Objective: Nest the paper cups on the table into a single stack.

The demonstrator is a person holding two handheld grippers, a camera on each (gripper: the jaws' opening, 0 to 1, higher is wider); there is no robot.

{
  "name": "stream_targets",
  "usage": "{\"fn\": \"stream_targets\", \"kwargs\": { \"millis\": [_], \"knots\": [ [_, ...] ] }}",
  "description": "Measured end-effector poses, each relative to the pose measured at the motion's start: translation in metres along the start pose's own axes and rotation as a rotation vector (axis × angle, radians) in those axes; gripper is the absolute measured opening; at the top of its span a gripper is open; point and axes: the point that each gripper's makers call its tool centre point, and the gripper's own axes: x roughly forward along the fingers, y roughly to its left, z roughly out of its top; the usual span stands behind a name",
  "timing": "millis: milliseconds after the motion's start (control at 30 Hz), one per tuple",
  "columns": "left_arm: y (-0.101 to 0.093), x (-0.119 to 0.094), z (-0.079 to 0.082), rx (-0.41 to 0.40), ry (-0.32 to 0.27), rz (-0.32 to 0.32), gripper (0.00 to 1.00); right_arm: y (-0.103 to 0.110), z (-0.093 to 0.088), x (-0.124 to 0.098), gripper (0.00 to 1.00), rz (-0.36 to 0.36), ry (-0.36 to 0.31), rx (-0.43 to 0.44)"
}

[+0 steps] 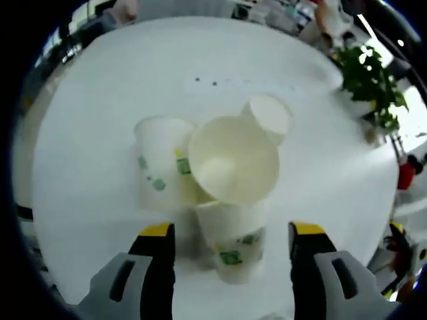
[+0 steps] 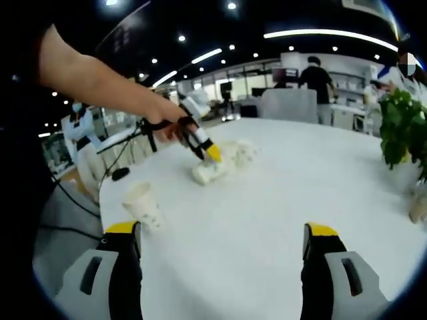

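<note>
Several white paper cups with green marks are bunched on the white round table (image 1: 120, 87). One cup (image 1: 233, 250) sits between the fingers of my left gripper (image 1: 232, 233), which is open and touches neither side. Just beyond it a wide cup (image 1: 233, 160) turns its empty mouth toward the camera. Another cup (image 1: 160, 170) stands to its left and a smaller-looking one (image 1: 270, 115) behind. In the right gripper view a hand holds the left gripper (image 2: 212, 153) over this cluster (image 2: 227, 163), and a lone cup (image 2: 143, 203) stands near the left table edge. My right gripper (image 2: 223, 247) is open and empty.
A potted green plant (image 1: 367, 80) stands at the table's right side, also the plant (image 2: 403, 127) in the right gripper view. A red object (image 1: 405, 175) lies past the edge. A chair (image 2: 290, 103) and people are beyond the far rim. Cables hang at the left (image 2: 127, 157).
</note>
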Motion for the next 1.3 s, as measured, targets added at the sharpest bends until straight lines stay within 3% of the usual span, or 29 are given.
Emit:
{"fn": "stream_targets", "kwargs": {
  "millis": [267, 700, 1000, 1300],
  "knots": [
    [0.008, 0.01, 0.001, -0.011, 0.005, 0.013, 0.61, 0.002, -0.005, 0.002, 0.98, 0.0, 0.01, 0.017],
    [0.003, 0.017, 0.003, 0.002, -0.007, -0.028, 0.42, 0.004, -0.005, 0.003, 0.97, 0.005, 0.01, 0.02],
    [0.002, 0.015, 0.0, 0.009, -0.016, -0.042, 0.41, 0.009, -0.009, 0.003, 0.97, 0.01, 0.015, 0.026],
    [-0.005, 0.011, -0.013, 0.035, -0.013, -0.068, 0.4, 0.01, -0.003, 0.004, 0.97, 0.013, 0.009, 0.021]
  ]
}}
